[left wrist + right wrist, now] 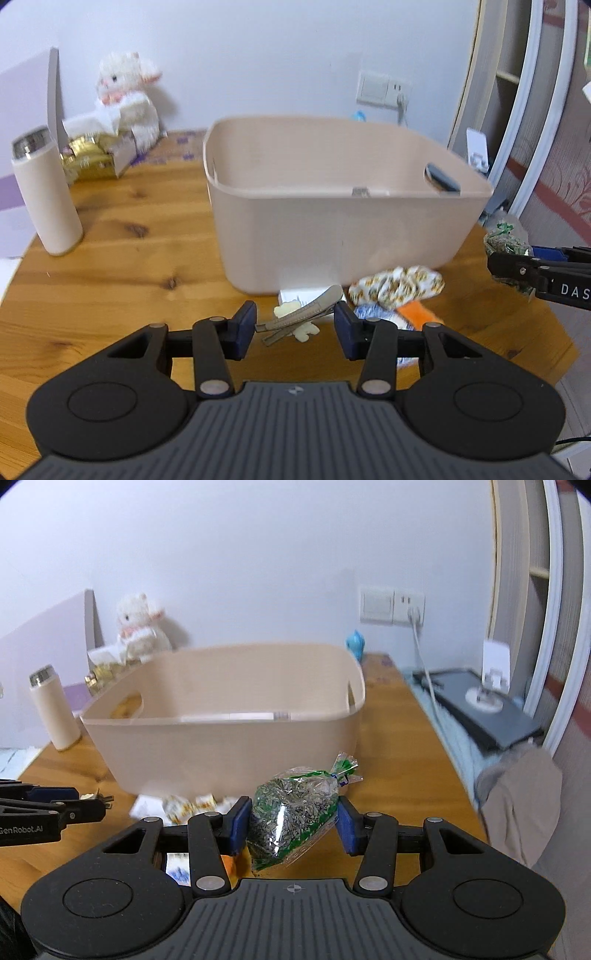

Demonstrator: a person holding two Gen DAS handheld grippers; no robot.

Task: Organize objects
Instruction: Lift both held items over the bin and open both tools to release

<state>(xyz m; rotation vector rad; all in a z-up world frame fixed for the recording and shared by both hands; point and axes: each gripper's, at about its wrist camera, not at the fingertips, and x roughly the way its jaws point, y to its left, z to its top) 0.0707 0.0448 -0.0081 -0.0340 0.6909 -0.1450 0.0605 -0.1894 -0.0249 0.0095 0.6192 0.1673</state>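
A beige plastic basket (332,221) (221,746) stands in the middle of the wooden table (129,258). My left gripper (297,328) is shut on a metal hair clip (306,312) with a cream charm, held slantwise between the blue pads just in front of the basket. In the right wrist view this gripper (103,805) enters from the left. My right gripper (293,823) is shut on a clear green bag of seeds (291,812), near the basket's front right corner. The left wrist view shows it (495,266) at the right edge with the bag (506,240).
A patterned scrunchie (397,286), an orange item (417,312) and white cards lie before the basket. A cream flask (44,192), gold packets (88,158) and a white plush toy (125,96) stand at the back left. A dark tray (487,709) and cloth (517,805) lie right.
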